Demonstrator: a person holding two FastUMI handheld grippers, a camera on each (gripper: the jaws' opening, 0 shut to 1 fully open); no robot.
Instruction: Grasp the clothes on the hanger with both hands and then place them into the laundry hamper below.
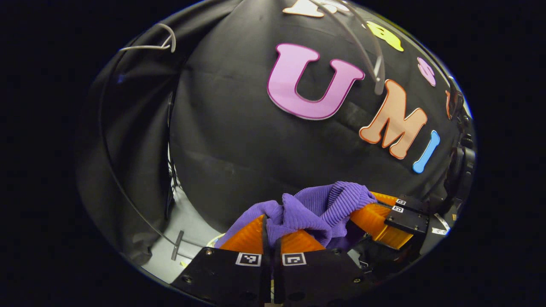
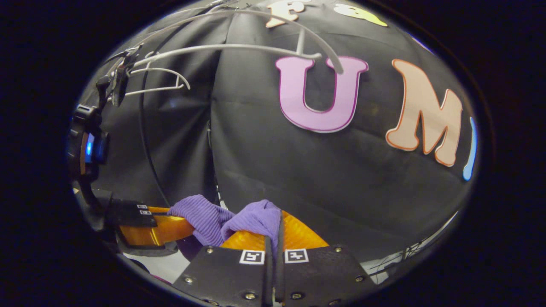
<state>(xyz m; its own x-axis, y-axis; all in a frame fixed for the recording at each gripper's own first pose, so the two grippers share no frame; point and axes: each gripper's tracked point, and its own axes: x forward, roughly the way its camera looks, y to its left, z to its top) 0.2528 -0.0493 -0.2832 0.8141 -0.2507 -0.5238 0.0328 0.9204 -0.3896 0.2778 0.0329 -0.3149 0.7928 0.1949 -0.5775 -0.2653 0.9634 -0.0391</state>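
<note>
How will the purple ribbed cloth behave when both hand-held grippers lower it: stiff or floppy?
Probably floppy: the purple cloth bunches and folds over the left hand-held gripper and sags toward the right hand-held gripper. Its ribbed knit likely grips the orange fingers rather than slipping. It seems light.

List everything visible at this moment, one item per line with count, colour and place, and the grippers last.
purple garment: one, purple ribbed knit, bunched between the two grippers and pinched by both.
hangers: at least two, pale grey, bare, high against the booth wall; another shows at the upper left of the left gripper view.
cable: one, thin and dark, curving down the wall at the left.
floor: pale grey patch below the wall.
left gripper: one, orange fingers on a black body, shut on the purple garment; seen at lower left of the right gripper view.
right gripper: one, orange fingers, black body, shut on the purple garment; seen at right of the left gripper view.
</note>
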